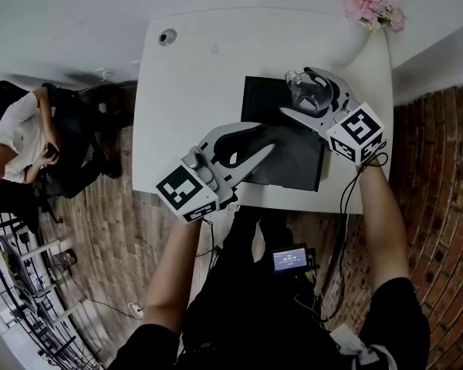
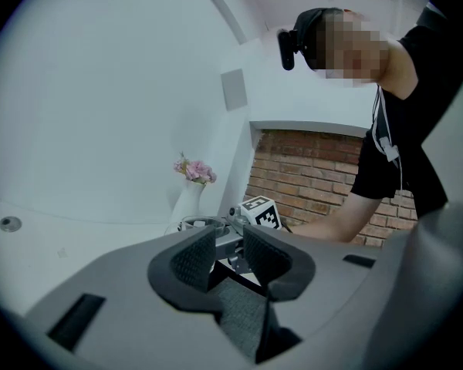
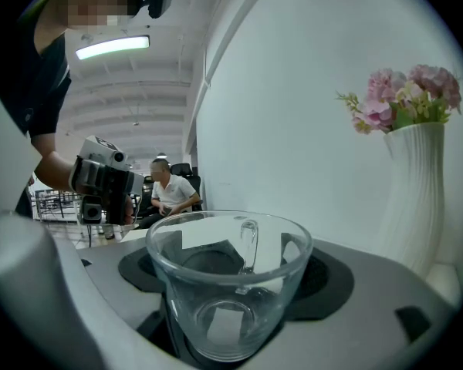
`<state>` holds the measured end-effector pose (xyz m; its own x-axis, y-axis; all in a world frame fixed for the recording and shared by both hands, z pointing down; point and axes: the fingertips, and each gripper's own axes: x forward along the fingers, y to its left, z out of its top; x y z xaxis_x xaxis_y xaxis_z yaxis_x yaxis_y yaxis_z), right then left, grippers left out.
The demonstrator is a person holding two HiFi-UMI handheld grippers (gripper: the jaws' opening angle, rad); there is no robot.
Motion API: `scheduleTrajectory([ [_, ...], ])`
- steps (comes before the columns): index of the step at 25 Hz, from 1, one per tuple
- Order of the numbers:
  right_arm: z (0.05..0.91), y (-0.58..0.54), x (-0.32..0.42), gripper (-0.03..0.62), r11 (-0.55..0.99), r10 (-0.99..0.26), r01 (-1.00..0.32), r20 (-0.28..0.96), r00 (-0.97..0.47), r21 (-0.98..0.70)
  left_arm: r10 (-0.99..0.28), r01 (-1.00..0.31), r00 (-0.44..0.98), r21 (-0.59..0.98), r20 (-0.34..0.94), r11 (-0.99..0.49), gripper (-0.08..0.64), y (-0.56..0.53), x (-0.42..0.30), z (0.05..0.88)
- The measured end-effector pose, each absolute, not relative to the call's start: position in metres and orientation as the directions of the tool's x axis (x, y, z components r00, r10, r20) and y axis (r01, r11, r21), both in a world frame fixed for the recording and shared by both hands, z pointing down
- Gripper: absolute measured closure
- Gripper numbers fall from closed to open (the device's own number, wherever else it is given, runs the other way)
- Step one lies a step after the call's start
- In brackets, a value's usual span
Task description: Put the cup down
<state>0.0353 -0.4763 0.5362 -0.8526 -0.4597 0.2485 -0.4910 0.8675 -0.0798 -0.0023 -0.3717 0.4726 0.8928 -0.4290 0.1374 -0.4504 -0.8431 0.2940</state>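
Cup (image 1: 309,95) of clear glass sits between the jaws of the right gripper (image 1: 315,89), which are closed on its lower wall. In the right gripper view it stands upright, rim up, with its handle on the far side, away from the camera. In the head view it is at the upper right of the frame, over the upper right corner of the dark mat (image 1: 293,164) on the white table (image 1: 193,75). From these pictures I cannot tell whether its bottom already touches the mat or hangs just above it.

What decides the coming move is, I think, what lies straight under the cup: its axis is vertical, so it only has to go down, with no turning. The corner of the mat is close, so the base may land half on the mat and half on bare table and then rock.

The left gripper (image 1: 255,143) is at the lower left of the mat, well apart from the cup, its jaws spread with nothing between them; the right one is clearly the one to act.

For room, the vase (image 1: 368,43) with pink flowers stands near, toward the upper right, and the table's right edge is not far behind it. Open table lies to the upper left.
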Motion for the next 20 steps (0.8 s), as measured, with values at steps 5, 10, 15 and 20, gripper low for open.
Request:
scheduleTrajectory([
  [5,0.5388,-0.4731,0.0353,0.163,0.871,-0.461,-0.489,0.287,-0.84,-0.033,-0.428,-0.449,0.894,0.291,0.137,-0.845,0.456,-0.3716,-0.0004,0.4706],
  [10,0.5417,-0.4686,0.0372,0.163,0.872,-0.468,-0.489,0.309,-0.828,0.011,-0.43,-0.451,0.892,0.289,0.137,-0.844,0.456,-0.369,0.0002,0.4697],
  [15,0.545,-0.4681,0.0377,0.163,0.866,-0.486,-0.499,0.31,-0.817,0.044,-0.429,-0.45,0.893,0.29,0.136,-0.845,0.456,-0.367,0.0013,0.4712],
  [20,0.5451,-0.4676,0.0399,0.163,0.854,-0.51,-0.516,0.308,-0.803,0.069,-0.432,-0.452,0.892,0.29,0.135,-0.844,0.456,-0.3637,0.0003,0.4694],
])
